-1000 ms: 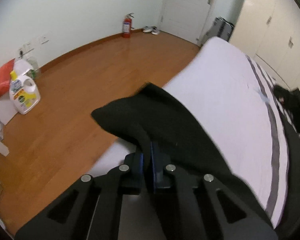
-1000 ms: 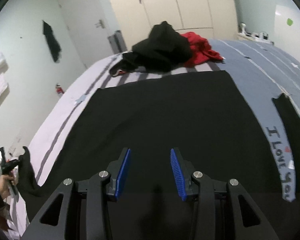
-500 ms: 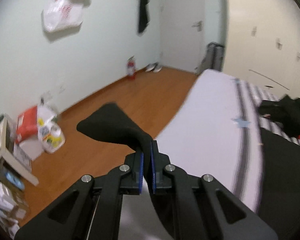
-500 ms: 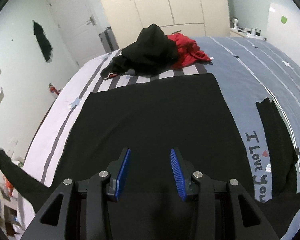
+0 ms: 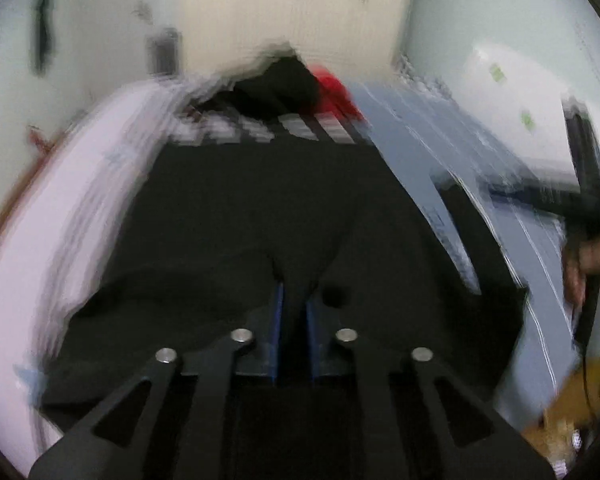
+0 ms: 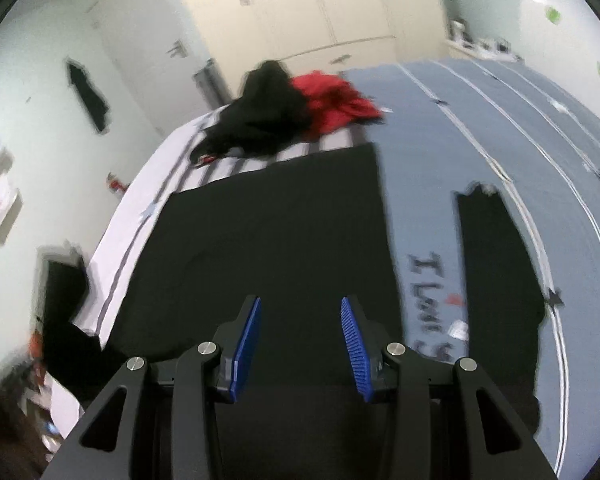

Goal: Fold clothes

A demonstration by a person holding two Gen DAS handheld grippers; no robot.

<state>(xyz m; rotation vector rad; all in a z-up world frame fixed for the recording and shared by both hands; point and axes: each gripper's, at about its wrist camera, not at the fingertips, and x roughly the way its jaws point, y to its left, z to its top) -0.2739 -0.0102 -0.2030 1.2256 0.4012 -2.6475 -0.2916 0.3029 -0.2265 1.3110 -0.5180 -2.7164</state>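
A black long-sleeved garment point(image 6: 268, 232) lies spread flat on the bed point(image 6: 500, 120). My left gripper point(image 5: 293, 300) hangs over the garment's body point(image 5: 260, 200) in a blurred view. Its jaws are opening, and a fold of the black left sleeve point(image 5: 296, 280) still fills the narrow gap between the blue pads. The right sleeve point(image 6: 496, 272) lies straight on the blue sheet, beside the printed words point(image 6: 432, 304). My right gripper point(image 6: 300, 302) is open above the garment's near part, with nothing between its fingers.
A heap of black clothes point(image 6: 268, 120) and red clothes point(image 6: 332, 104) sits at the bed's far end. The bed's left edge point(image 6: 132, 208) drops to the floor. Cupboards point(image 6: 320, 8) and a door point(image 6: 148, 40) stand beyond. A hand point(image 5: 588, 256) shows at the right.
My left gripper swung from the floor side of the bed to over the garment, carrying the sleeve with it. My right gripper drew back a little, so more of the right sleeve shows.
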